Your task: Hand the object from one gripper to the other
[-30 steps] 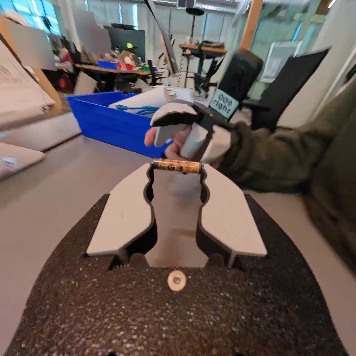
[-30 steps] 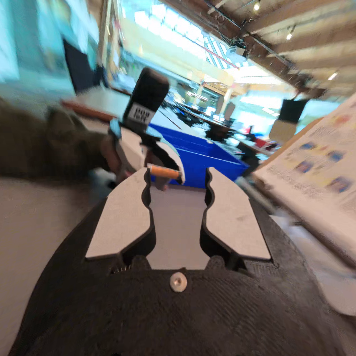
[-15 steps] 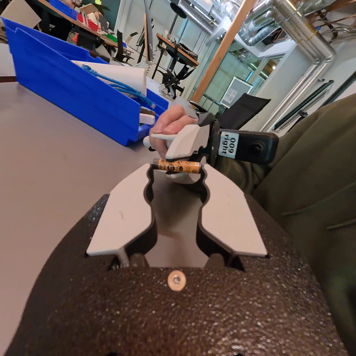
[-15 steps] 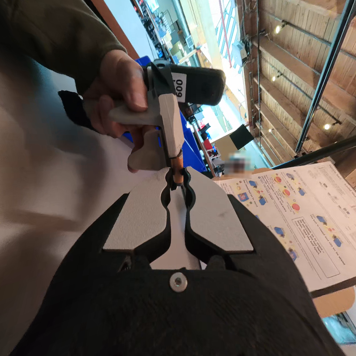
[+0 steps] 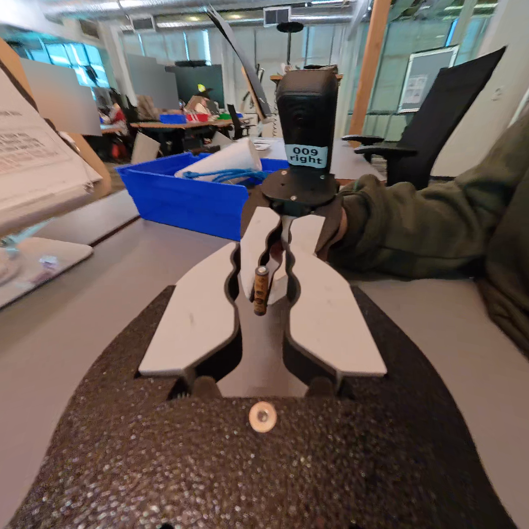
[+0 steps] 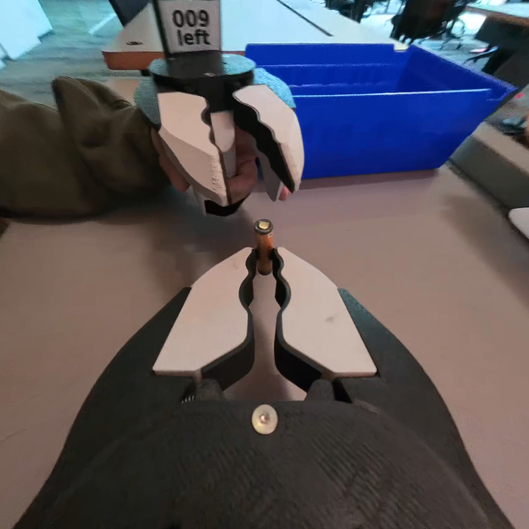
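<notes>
An orange and black battery (image 6: 264, 237) stands upright in the tips of my right gripper (image 6: 264, 253), which is shut on it a little above the grey table (image 6: 400, 257). My left gripper (image 6: 253, 193) faces it from just beyond, open and empty, held by a hand in an olive sleeve. In the left wrist view my left gripper (image 5: 261, 252) is open, and the right gripper (image 5: 267, 283) reaches between its fingers holding the battery (image 5: 261, 289). The battery touches neither left finger.
A blue bin (image 5: 186, 200) stands on the table behind the grippers, with a white roll (image 5: 223, 163) and blue cord in it; it also shows in the right wrist view (image 6: 372, 128). A propped cardboard board with printed sheets (image 5: 34, 160) is at left. A black chair (image 5: 446, 114) is at right. The grippers' ends are close to 5 cm from one another.
My left gripper has opened and let go of the battery. My right gripper now holds it alone, and both grippers have swung level to face each other over the table.
</notes>
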Available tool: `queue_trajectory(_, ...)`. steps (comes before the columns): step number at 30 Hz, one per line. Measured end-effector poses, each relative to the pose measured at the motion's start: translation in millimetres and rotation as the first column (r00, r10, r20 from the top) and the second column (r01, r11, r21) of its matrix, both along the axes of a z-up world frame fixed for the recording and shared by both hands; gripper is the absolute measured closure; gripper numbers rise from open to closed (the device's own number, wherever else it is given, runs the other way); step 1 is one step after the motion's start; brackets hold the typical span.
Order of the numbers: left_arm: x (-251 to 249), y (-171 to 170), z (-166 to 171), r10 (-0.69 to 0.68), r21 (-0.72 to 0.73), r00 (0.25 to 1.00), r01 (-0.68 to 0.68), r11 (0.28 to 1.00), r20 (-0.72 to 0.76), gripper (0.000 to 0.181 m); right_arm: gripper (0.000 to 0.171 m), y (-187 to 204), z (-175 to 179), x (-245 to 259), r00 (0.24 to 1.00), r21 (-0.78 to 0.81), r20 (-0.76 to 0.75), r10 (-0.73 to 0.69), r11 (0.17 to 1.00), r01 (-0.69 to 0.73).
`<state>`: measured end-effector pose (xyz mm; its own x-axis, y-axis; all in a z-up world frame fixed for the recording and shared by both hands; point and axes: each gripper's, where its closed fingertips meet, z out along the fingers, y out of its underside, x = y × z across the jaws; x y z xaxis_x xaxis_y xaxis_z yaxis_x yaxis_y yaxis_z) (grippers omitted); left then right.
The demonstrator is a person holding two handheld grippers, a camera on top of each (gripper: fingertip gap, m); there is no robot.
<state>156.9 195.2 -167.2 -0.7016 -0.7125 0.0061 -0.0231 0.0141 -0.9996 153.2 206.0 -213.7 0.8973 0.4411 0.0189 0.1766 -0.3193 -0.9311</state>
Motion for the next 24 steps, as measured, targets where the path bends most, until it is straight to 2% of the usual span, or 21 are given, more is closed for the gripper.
queue_trajectory(5,-10.7,-8.4,-9.6,-0.115,-0.018,0.99,0.114,0.993,-0.084,0.156,0.161,-6.0,7.1,-15.5,0.986,-0.002,-0.133,0.096,0.995,-0.097)
queue_trajectory(8,-10.0,-11.1,-20.7,-0.121,0.024,0.984,0.125,0.992,-0.133,0.171,0.161,-7.1,8.5,-19.3,0.983,0.004,-0.141,0.116,0.993,-0.117)
queue_trajectory(11,-4.3,-9.1,-20.0,-0.098,0.0,0.983,0.099,0.995,-0.157,0.172,0.161,-4.3,9.2,-13.3,0.988,0.017,-0.131,0.078,0.997,-0.076)
queue_trajectory(13,5.4,-2.3,-14.6,-0.027,-0.043,0.989,0.021,0.999,-0.147,0.172,0.159,1.1,15.6,-3.2,0.992,0.085,-0.129,0.002,0.996,0.009)
queue_trajectory(15,20.5,13.6,-3.0,0.11,-0.146,0.985,-0.13,0.981,-0.135,0.172,0.128,9.9,22.3,16.2,0.983,0.159,-0.099,-0.152,0.973,0.166)
queue_trajectory(19,36.2,41.5,12.1,0.324,-0.367,0.929,-0.368,0.854,-0.177,0.171,0.131,19.0,29.9,32.4,0.939,0.269,-0.002,-0.344,0.904,0.332)
queue_trajectory(22,38.9,43.4,12.3,0.374,-0.424,0.904,-0.426,0.799,-0.206,0.171,0.133,21.4,33.9,34.2,0.9,0.344,0.084,-0.428,0.86,0.377)
queue_trajectory(24,40.0,38.1,10.9,0.371,-0.429,0.904,-0.426,0.796,-0.211,0.171,0.138,21.8,35.1,36.9,0.866,0.377,0.129,-0.482,0.832,0.407)
